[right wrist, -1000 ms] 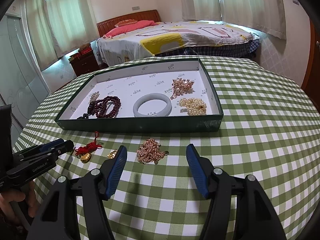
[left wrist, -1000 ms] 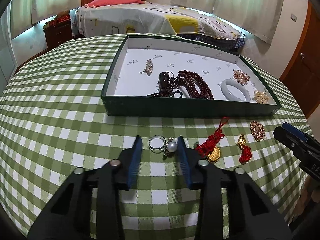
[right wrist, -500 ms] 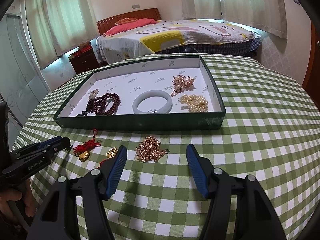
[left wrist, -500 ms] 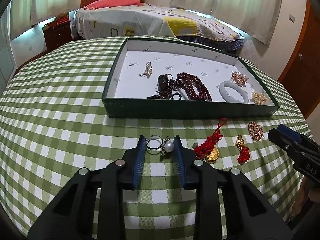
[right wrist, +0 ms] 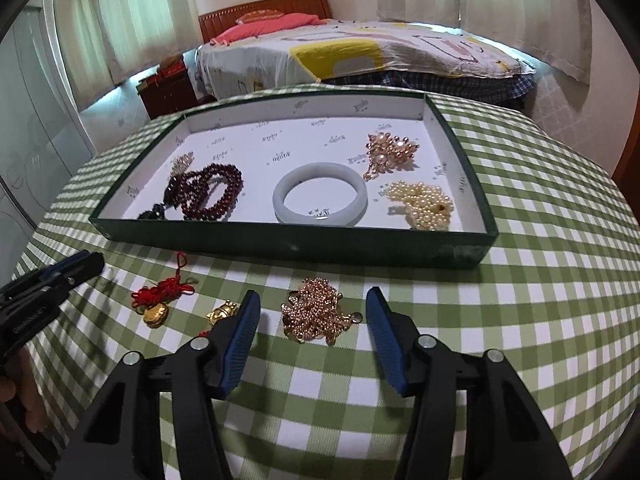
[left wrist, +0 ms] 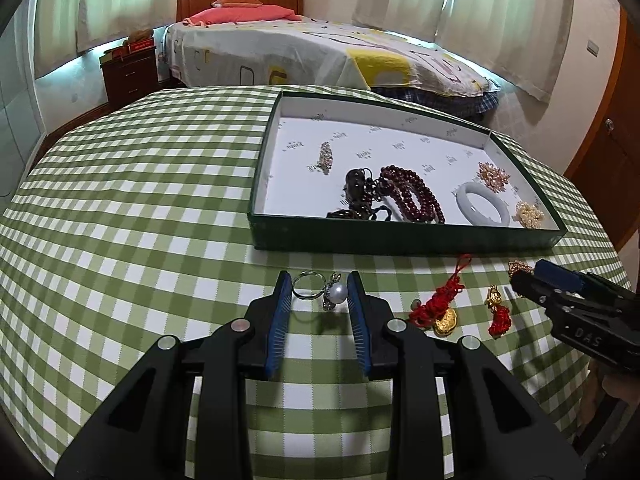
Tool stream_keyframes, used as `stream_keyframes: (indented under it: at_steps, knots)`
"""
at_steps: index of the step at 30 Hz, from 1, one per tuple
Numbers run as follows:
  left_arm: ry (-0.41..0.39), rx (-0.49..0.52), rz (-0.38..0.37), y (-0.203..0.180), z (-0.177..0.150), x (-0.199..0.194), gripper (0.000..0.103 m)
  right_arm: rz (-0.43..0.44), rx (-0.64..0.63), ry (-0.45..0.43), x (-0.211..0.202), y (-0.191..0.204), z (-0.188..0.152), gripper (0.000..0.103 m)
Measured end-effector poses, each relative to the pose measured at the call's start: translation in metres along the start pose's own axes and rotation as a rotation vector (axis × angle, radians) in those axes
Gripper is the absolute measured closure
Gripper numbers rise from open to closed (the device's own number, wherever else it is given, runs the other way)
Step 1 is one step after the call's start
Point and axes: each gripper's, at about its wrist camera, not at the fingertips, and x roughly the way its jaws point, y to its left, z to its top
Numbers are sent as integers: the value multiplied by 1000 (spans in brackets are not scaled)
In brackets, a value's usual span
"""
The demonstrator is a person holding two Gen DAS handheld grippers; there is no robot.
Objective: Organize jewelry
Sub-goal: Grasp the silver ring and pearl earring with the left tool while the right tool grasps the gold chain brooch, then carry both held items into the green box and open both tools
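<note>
Left wrist view puts your left gripper point(left wrist: 316, 280) low over the green-checked counter point(left wrist: 132, 240), its fingers point(left wrist: 280, 304) drawn narrow around the pearl ring point(left wrist: 320, 290) — the blue pads sit just beside the ring on either side, and you cannot tell from here whether they touch it. That ring lies on the cloth just in front of the green tray point(left wrist: 400, 236), near the tray's front left corner. Right of the ring, also in front of the tray, lie a red-tasselled gold charm point(left wrist: 436, 308) and a smaller gold charm point(left wrist: 498, 308). Your right gripper point(right wrist: 312, 312) has just been closing its fingers point(right wrist: 384, 328), which stand half wide with the rose-gold chain point(right wrist: 316, 314) between them — not yet pinched, a gap showing on both sides. Inside the tray rest the dark red beads point(right wrist: 212, 194), the pale bangle point(right wrist: 320, 198), a pearl bunch point(right wrist: 424, 204) and a rose-gold cluster point(right wrist: 390, 152).
</note>
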Motion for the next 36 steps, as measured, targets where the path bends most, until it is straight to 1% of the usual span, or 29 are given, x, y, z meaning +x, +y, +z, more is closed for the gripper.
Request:
stream_keyframes:
  at_steps: [2, 3, 4, 5, 6, 7, 10, 12, 23, 36]
  knots:
    - [-2, -3, -1, 1, 1, 0, 75, -27, -31, 0, 2, 4, -1, 55]
    - [-2, -3, -1, 1, 1, 0, 75, -41, -45, 1, 2, 5, -2, 58]
    - [-2, -3, -1, 1, 0, 0, 75, -43, -46, 1, 1, 4, -2, 64]
    - [-2, -3, -1, 2, 0, 0, 75, -42, -44, -1, 0, 3, -3, 68]
    - [-2, -4, -1, 2, 0, 0, 75, -38, -41, -2, -1, 2, -3, 76]
    - [-2, -4, -1, 2, 0, 0, 75, -29, -36, -3, -1, 0, -4, 80]
    - [-3, -3, -1, 1, 0, 0, 75, -19, -35, -4, -3, -2, -4, 83]
    - [-5, -4, -1, 2, 0, -1, 75, -9, -32, -18, -7, -3, -5, 91]
    - [-23, -1, -2, 0, 2, -11, 75, -12, -22, -91, -27, -4, -6, 92]
    - [-73, 1, -14, -6, 9, -35, 75, -1, -31, -196, -67, 3, 7, 93]
